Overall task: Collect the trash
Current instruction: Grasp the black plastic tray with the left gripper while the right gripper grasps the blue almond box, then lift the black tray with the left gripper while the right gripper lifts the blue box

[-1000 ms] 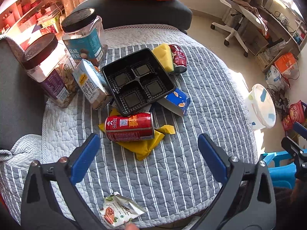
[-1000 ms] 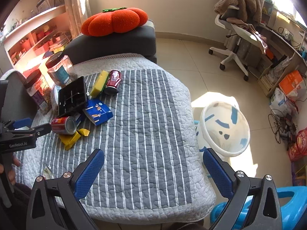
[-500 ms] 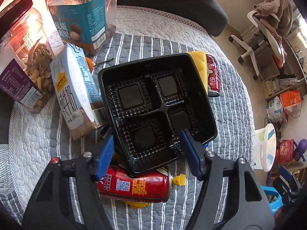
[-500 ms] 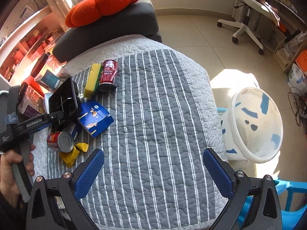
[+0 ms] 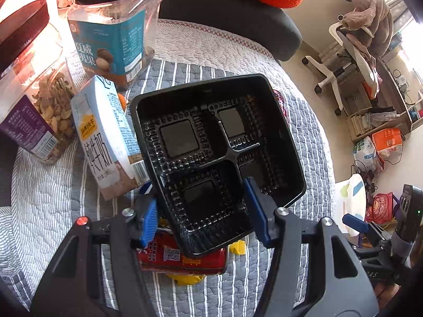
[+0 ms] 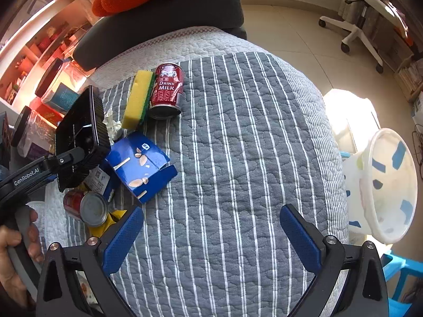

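My left gripper (image 5: 202,211) is shut on the near edge of a black four-cell plastic tray (image 5: 211,153), which is tilted up off the table; it also shows in the right wrist view (image 6: 79,134). Under it lie a red can (image 5: 182,259) on a yellow wrapper (image 5: 187,278). My right gripper (image 6: 211,237) is open and empty above the striped quilt (image 6: 238,158). A blue box (image 6: 140,166), a yellow sponge (image 6: 137,100) and a red milk can (image 6: 166,92) lie on the quilt.
Two nut jars (image 5: 111,31) and a milk carton (image 5: 105,137) stand at the left. A white bin (image 6: 388,190) stands on the floor to the right of the table. An office chair (image 5: 354,58) and clutter are beyond.
My left gripper moved forward to the tray, shut on its near edge and tilted it up. My right gripper dropped closer to the quilt, still open.
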